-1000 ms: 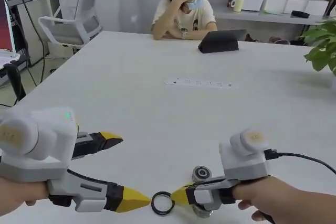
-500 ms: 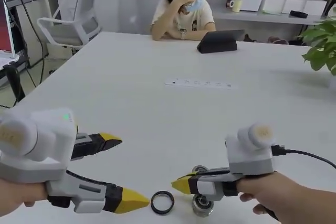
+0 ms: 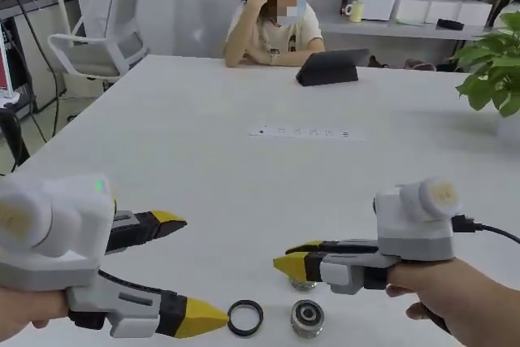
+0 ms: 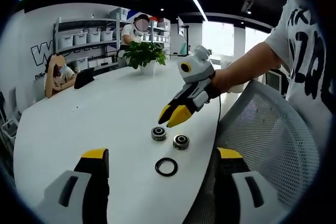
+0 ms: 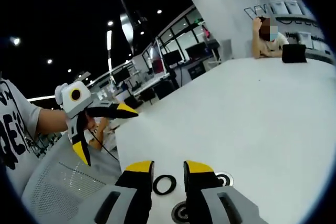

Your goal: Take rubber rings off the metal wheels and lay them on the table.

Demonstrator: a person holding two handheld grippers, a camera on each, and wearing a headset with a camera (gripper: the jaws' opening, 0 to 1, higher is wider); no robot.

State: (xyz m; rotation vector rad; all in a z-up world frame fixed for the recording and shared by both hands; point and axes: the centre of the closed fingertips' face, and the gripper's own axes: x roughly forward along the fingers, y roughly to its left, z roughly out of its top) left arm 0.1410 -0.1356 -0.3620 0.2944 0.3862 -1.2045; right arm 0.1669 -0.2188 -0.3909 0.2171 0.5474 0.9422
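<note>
A loose black rubber ring [image 3: 244, 318] lies flat on the white table [image 3: 244, 176] near its front edge. To its right stands a metal wheel [image 3: 307, 318] with a dark rim, and a second wheel [image 3: 303, 284] peeks out from under my right gripper. My right gripper [image 3: 283, 258] hovers above the wheels with a narrow gap between its jaws and nothing in them. My left gripper [image 3: 188, 267] is wide open, left of the ring and apart from it. The left gripper view has the ring [image 4: 166, 167] ahead of its jaws, with both wheels [image 4: 158, 133] [image 4: 181, 141] beyond it.
A person sits at the far end of the table behind a black tablet stand [image 3: 327, 68]. A white power strip [image 3: 296, 132] lies mid-table. A plant [image 3: 491, 75] is at the far right, an office chair [image 3: 97, 38] at the far left.
My right gripper has lifted and drawn back to the right, away from the ring and the wheels. The left gripper has held still, wide open. The head camera has shifted slightly.
</note>
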